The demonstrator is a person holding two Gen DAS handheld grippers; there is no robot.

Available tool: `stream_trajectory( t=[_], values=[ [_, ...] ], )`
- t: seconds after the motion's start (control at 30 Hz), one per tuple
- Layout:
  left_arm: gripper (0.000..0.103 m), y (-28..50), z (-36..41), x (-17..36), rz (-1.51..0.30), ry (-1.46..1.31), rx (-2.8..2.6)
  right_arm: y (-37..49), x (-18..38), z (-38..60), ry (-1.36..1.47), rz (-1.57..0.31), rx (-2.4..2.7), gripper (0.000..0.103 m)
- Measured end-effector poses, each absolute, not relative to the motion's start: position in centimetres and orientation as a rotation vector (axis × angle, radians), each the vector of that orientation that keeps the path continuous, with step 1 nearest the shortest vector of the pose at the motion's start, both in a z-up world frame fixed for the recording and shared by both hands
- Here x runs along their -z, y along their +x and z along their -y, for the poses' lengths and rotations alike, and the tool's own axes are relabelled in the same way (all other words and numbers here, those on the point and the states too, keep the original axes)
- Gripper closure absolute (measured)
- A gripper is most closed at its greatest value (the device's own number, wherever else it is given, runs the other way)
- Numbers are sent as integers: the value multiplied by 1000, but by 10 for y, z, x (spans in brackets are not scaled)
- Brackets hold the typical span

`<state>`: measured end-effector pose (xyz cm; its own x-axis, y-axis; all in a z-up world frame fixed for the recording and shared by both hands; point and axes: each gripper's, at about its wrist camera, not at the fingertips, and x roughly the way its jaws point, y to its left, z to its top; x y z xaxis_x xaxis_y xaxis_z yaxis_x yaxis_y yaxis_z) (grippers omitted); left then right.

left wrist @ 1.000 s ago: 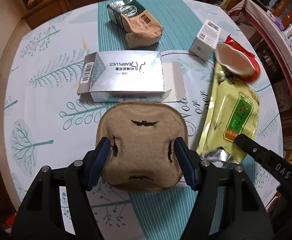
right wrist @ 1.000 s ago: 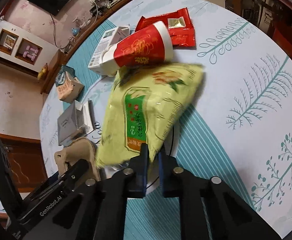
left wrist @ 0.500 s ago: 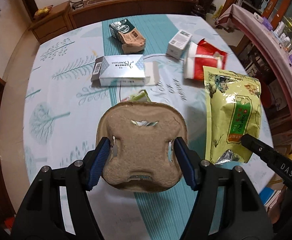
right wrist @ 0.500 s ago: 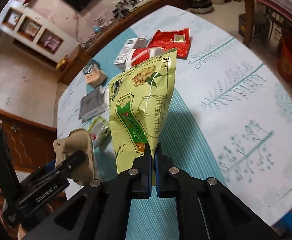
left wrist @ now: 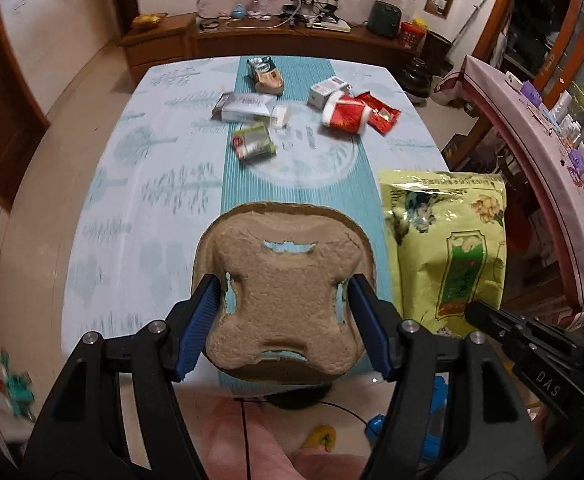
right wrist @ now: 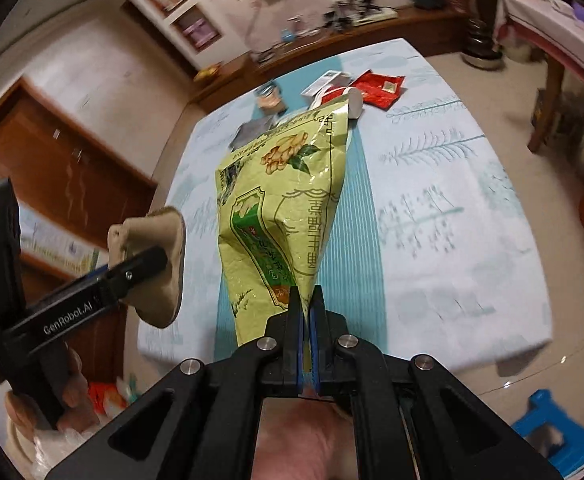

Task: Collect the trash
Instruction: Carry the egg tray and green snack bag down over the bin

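My left gripper (left wrist: 284, 320) is shut on a brown pulp cup carrier (left wrist: 284, 292) and holds it in the air near the table's front edge; it also shows in the right wrist view (right wrist: 160, 264). My right gripper (right wrist: 305, 308) is shut on the bottom edge of a yellow-green foil snack bag (right wrist: 288, 208), which hangs upright above the table; the bag shows at the right in the left wrist view (left wrist: 451, 248). On the table (left wrist: 152, 208) lie a silver earplug box (left wrist: 244, 106), a green packet (left wrist: 254, 146), a red paper cup (left wrist: 345, 114) and a red wrapper (left wrist: 381, 114).
A brown-green pouch (left wrist: 266, 76) and a small white box (left wrist: 325, 90) lie at the table's far end. A wooden sideboard (left wrist: 292, 36) stands behind. A blue stool (right wrist: 547, 432) stands on the floor at the right. A side table (left wrist: 539, 152) runs along the right.
Both grippers have pulled back and up from the table with the carrier and the bag. The table now looks farther off, and the green packet under the carrier is uncovered.
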<state>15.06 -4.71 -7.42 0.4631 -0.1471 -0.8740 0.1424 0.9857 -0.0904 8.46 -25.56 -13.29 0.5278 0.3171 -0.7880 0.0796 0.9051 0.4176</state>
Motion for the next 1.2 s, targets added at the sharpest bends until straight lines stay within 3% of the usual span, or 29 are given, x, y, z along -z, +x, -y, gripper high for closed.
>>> stream_trajectory(
  t=[0.23,0.53,0.93,1.2],
  values=[
    [40,56,57,80,-1128,-9,151,-1,135,255,331,-1053,-235,100],
    [40,-8,51,127,-1203,45,161,-69,189,238,295,-1184,-238,100],
    [40,-20,48,296,-1313,118,200,-104,370,225,328,-1439,-80,100],
    [39,-14,65,418,-1348,157,238,-88,488,226,310,-1511,15,100]
  ],
)
